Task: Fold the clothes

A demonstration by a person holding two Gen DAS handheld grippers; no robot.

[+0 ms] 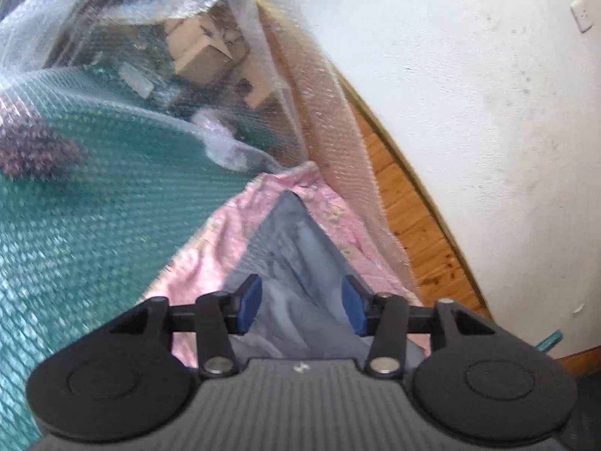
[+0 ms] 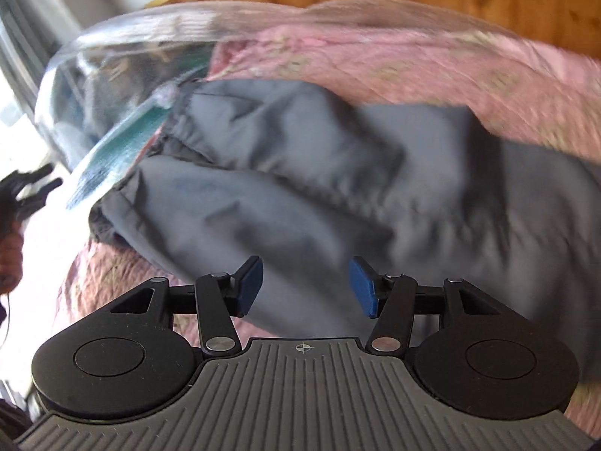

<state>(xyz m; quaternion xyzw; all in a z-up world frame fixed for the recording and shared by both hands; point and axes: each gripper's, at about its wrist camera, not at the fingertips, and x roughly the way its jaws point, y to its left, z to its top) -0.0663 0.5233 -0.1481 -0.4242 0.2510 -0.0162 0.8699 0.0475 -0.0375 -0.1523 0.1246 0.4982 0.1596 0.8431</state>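
Both open tools (image 1: 302, 302) (image 2: 306, 285) hover over grey garment (image 2: 300, 173).

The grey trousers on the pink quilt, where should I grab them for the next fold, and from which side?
Probably take the grey trousers at the hem ends of the two legs, at the left in the right wrist view. They lie side by side with free edges slightly raised off the pink quilt. Come from that left side, low, with the right hand-held gripper open.
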